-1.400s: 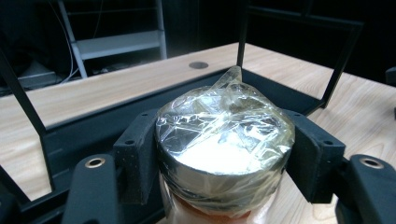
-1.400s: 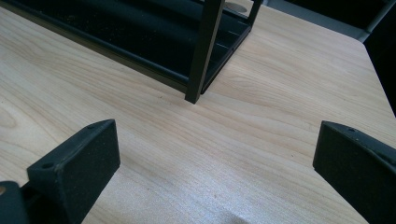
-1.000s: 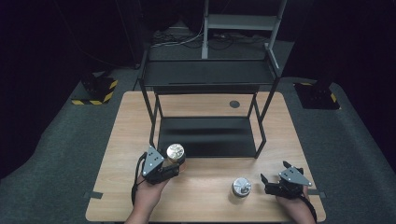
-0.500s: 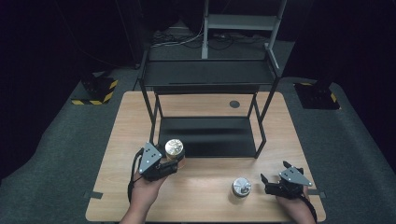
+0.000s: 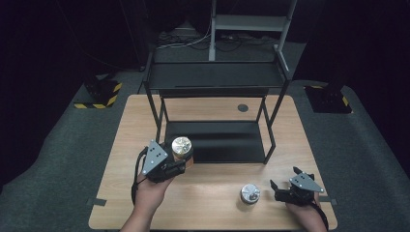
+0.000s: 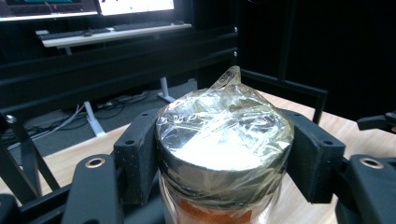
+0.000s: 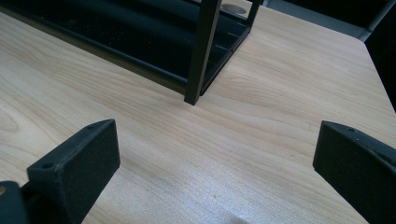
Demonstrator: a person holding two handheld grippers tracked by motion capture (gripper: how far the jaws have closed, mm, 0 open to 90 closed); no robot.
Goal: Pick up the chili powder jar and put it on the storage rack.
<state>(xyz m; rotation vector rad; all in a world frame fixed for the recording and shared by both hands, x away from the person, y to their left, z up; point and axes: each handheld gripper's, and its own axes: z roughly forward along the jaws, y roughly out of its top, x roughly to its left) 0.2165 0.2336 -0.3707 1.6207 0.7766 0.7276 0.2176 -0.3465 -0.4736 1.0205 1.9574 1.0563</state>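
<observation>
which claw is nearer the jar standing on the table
Right. The right claw sits open just beside the standing jar; the left claw is farther off, shut on another jar.

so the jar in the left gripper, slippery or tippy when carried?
Probably somewhat slippery: the jar has loose crinkled plastic wrap over its lid, where the left gripper clamps. Likely rigid, since the sides look like glass. Tall and narrow, so it may tip when set down.

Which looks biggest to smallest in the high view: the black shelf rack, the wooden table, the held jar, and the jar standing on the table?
1. wooden table
2. black shelf rack
3. The held jar and the standing jar look alike; the held one sits nearer the camera, so no ranking.
</observation>
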